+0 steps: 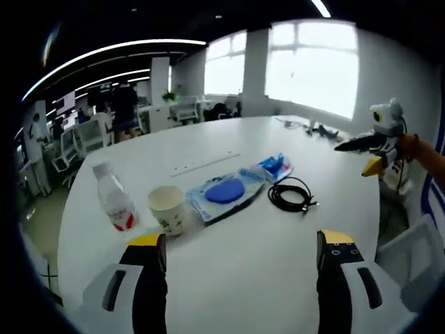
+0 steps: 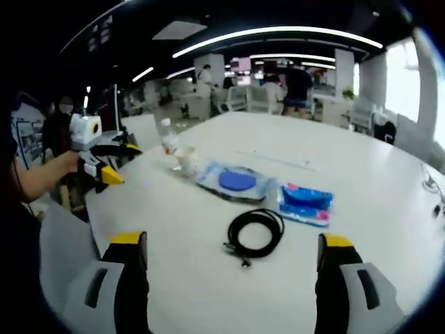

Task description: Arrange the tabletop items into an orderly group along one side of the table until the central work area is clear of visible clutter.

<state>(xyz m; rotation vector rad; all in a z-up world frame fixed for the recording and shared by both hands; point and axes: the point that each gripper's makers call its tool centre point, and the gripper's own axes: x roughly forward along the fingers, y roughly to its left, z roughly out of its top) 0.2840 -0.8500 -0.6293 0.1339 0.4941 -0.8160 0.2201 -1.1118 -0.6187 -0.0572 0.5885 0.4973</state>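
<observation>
A row of items lies across the white table [image 1: 229, 278]: a clear water bottle [image 1: 115, 198] with a red label, a paper cup [image 1: 167, 209], a see-through pack holding a blue round pad [image 1: 224, 191], a small blue and pink packet [image 1: 272, 167] and a coiled black cable [image 1: 290, 195]. My left gripper [image 1: 241, 240] hangs open above the near table edge, short of the cup and pack. My right gripper [image 2: 231, 241] is open just short of the cable [image 2: 256, 233]. Behind the cable lie the packet [image 2: 306, 202], pack [image 2: 236, 181], cup [image 2: 188, 160] and bottle [image 2: 167, 136]. Each gripper shows in the other's view, the right gripper [image 1: 379, 142] and the left gripper [image 2: 101, 156].
A flush cover strip [image 1: 205, 163] runs along the table's middle. Small cables and bits [image 1: 309, 126] lie at the far end by the windows. A white mesh chair [image 1: 417, 257] stands at the table's side. Desks, chairs and people [image 2: 299, 83] fill the office behind.
</observation>
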